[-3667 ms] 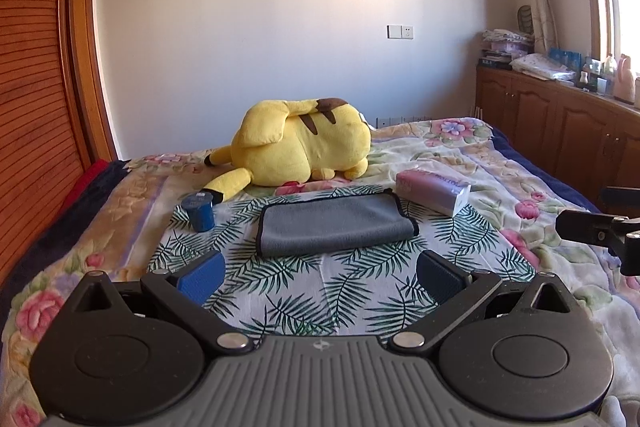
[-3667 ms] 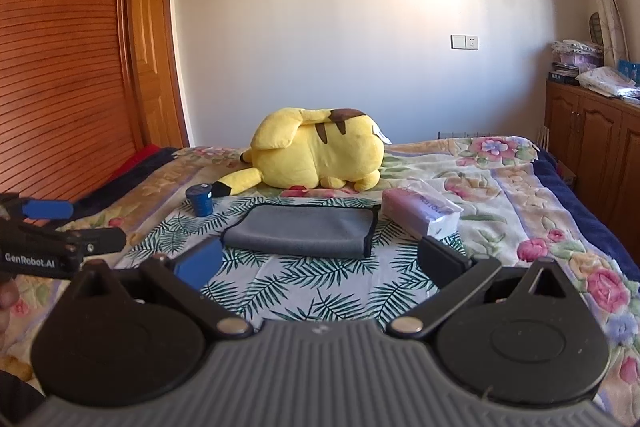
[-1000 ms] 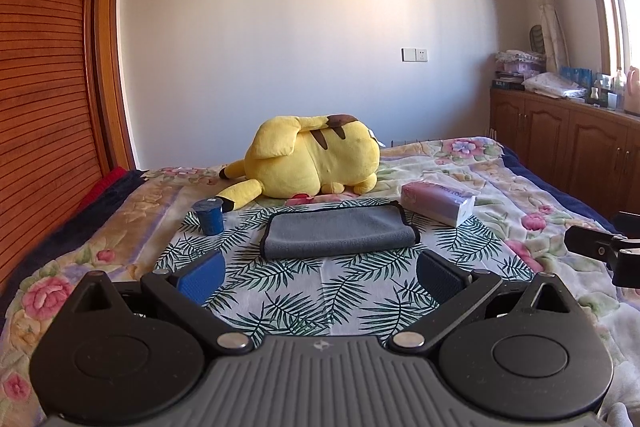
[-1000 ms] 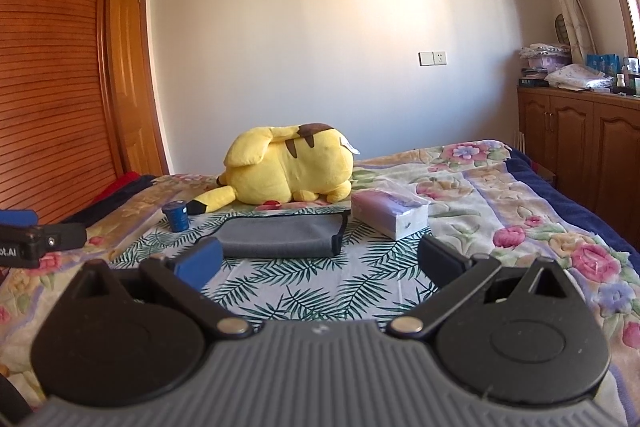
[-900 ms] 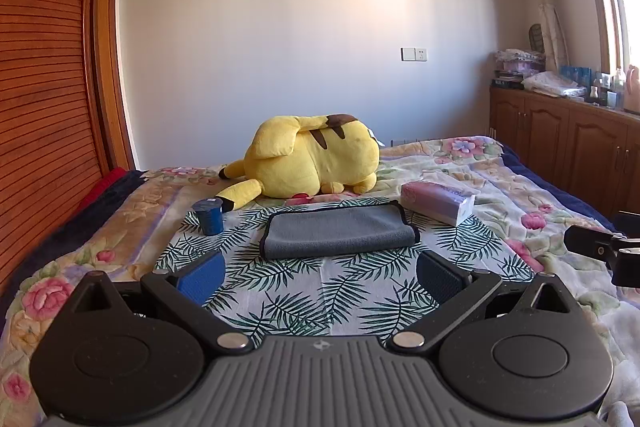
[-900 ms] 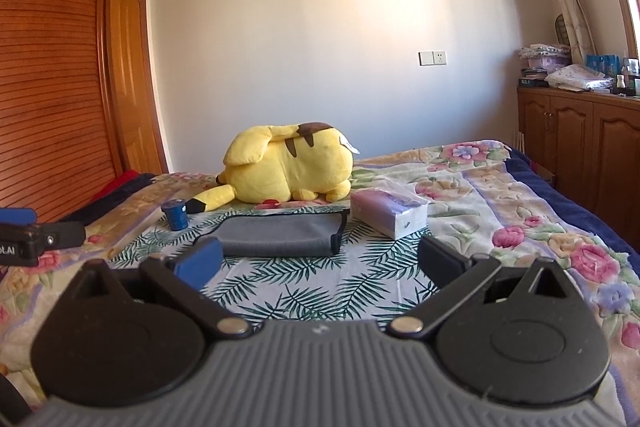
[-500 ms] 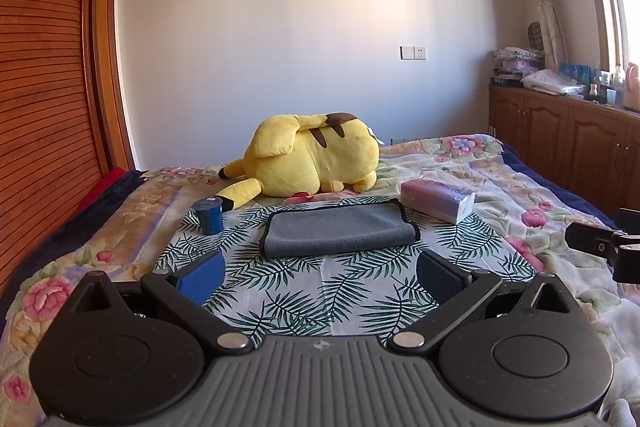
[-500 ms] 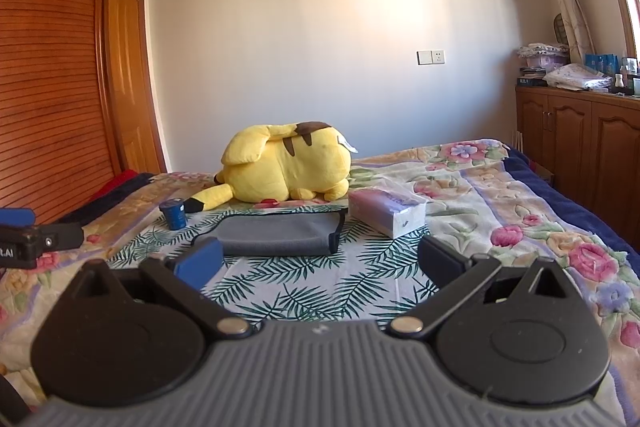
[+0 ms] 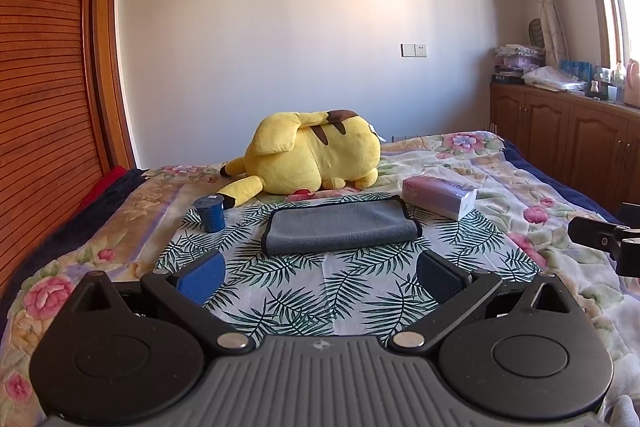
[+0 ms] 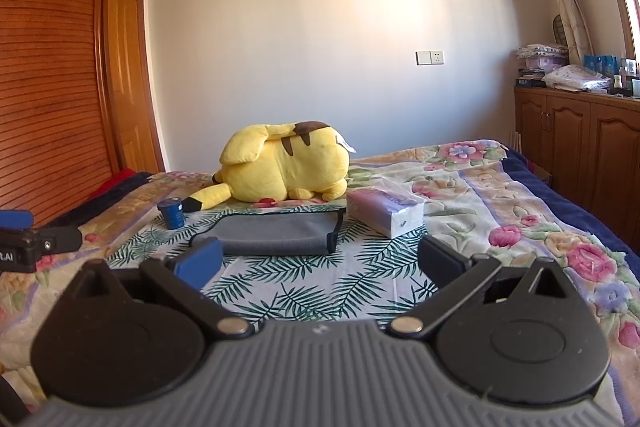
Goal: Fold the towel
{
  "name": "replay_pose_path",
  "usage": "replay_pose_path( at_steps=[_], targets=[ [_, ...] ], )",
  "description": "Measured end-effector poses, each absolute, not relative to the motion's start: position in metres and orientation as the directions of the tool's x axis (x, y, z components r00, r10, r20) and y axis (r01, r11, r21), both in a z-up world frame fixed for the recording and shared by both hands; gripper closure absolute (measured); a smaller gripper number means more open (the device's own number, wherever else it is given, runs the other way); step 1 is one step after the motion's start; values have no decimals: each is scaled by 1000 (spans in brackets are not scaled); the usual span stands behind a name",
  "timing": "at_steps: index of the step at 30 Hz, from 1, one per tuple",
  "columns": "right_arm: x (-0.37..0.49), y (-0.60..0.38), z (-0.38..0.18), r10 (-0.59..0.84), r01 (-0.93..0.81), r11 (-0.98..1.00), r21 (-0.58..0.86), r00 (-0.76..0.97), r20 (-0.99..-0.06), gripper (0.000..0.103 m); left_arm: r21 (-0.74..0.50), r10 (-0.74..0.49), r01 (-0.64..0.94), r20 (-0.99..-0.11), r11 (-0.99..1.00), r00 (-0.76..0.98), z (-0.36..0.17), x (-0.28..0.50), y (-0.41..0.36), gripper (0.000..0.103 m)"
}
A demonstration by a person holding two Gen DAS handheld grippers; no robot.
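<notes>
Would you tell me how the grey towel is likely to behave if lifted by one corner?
The towel looks soft and thin, so it would probably hang limp. Already folded in layers, it may well fall open. It appears light, likely sliding easily on the bedspread.

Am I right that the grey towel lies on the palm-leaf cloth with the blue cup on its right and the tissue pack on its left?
Not quite: the sides are swapped. In the left wrist view, the blue cup stands left of the grey towel and the tissue pack lies to its right. The towel does lie on the palm-leaf cloth.
</notes>
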State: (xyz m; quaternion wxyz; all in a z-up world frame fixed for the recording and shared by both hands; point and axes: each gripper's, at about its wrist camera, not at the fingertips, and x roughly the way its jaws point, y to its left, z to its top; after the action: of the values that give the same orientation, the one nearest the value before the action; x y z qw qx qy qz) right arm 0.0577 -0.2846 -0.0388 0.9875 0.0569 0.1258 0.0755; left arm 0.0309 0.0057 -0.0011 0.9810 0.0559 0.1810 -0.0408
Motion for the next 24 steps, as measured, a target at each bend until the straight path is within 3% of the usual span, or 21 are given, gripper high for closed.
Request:
replay_pose_path(
  at_steps=[24],
  targets=[
    [58, -286, -40, 160, -131, 983, 129, 957, -241, 0, 102, -56, 99, -361, 990, 931, -3, 31, 8, 16]
  ],
)
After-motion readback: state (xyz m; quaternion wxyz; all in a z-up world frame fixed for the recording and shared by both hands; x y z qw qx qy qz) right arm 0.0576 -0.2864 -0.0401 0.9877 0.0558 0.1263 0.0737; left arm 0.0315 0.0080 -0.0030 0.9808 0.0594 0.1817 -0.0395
